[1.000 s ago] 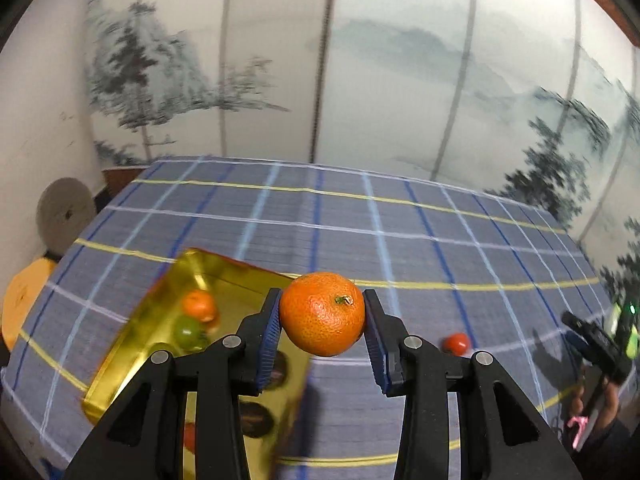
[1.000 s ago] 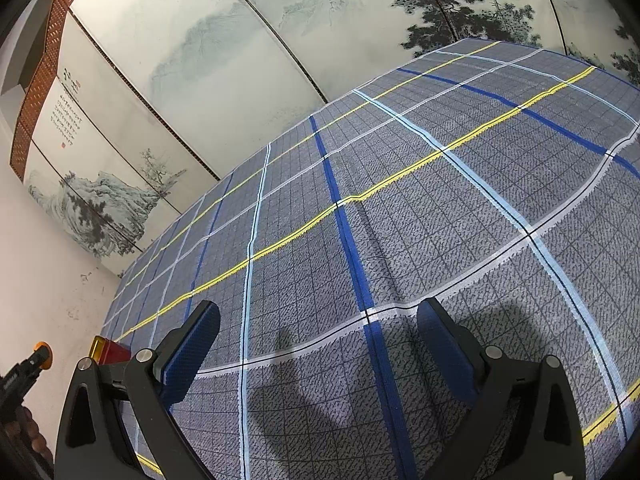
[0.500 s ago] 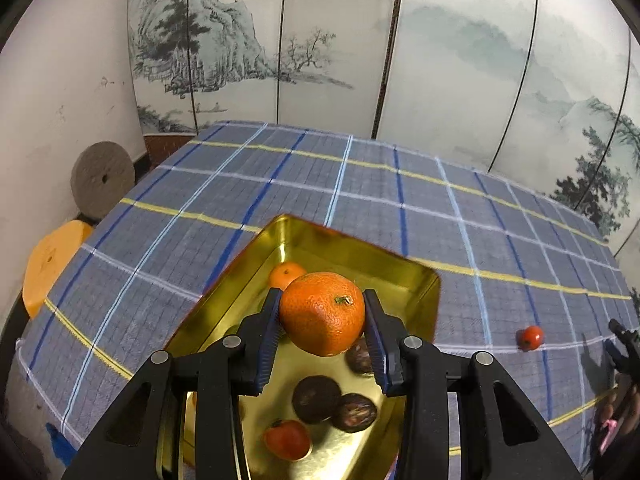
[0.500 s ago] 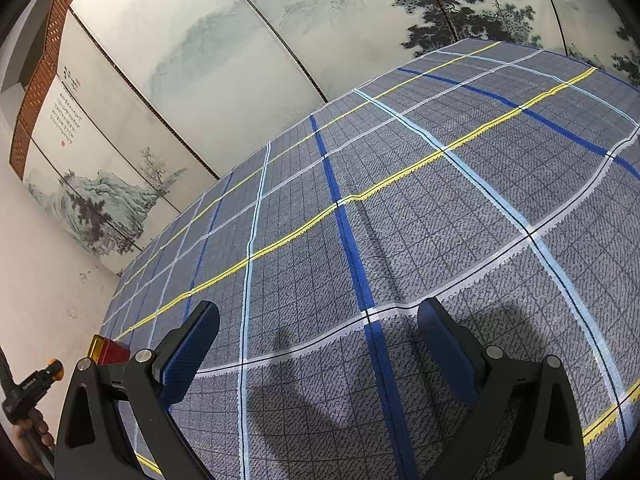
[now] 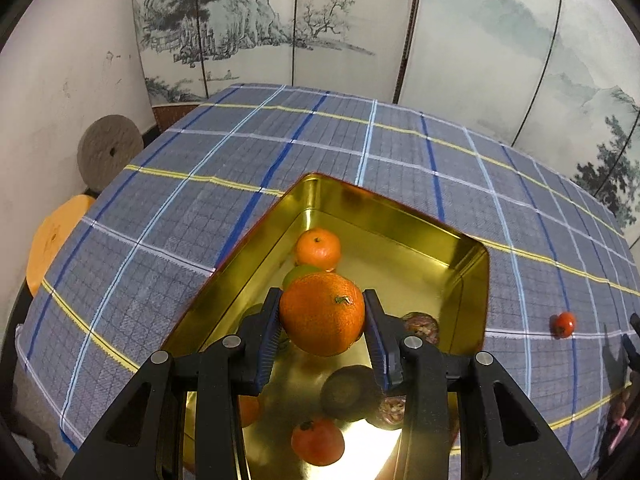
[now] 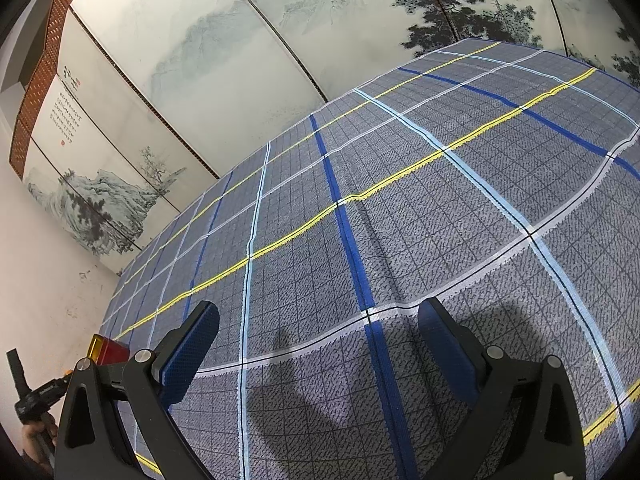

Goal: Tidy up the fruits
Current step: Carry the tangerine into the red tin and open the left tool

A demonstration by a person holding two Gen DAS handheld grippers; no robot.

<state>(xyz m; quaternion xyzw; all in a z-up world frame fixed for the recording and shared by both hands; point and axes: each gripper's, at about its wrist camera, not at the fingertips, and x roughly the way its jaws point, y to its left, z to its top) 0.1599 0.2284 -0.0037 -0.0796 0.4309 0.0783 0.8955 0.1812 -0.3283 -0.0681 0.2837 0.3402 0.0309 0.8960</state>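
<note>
Left wrist view: the left gripper point(image 5: 322, 330) pinches a large orange point(image 5: 322, 313) between its blue-padded fingers point(image 5: 269, 332), stem scar facing the camera; the fruit hangs above the open gold tin point(image 5: 472, 280), which sits on the plaid-covered counter point(image 5: 200, 208). Inside the tin lie a smaller mandarin point(image 5: 318, 249) near the far corner, a green fruit point(image 5: 300, 273) partly hidden behind the held orange, a dark round fruit point(image 5: 347, 392), and a reddish-orange fruit point(image 5: 317, 441) nearest the camera; one small red fruit point(image 5: 563, 324) remains alone on the cloth, well apart from the tin.

Step in hand, as judged: setting the orange into the tin. To do it well, lower over bare gold floor, seemingly widest toward the far right wall, rather than onto the fruits beneath; release only when the orange is close to the bottom, since a round fruit dropped from height may roll or knock its neighbours.

Pose: the left gripper tilts steeply downward over the tin's near half; in the right wrist view the right gripper point(image 6: 320, 344) has its fingers spread wide and empty, low above bare cloth, angled gently down.
</note>
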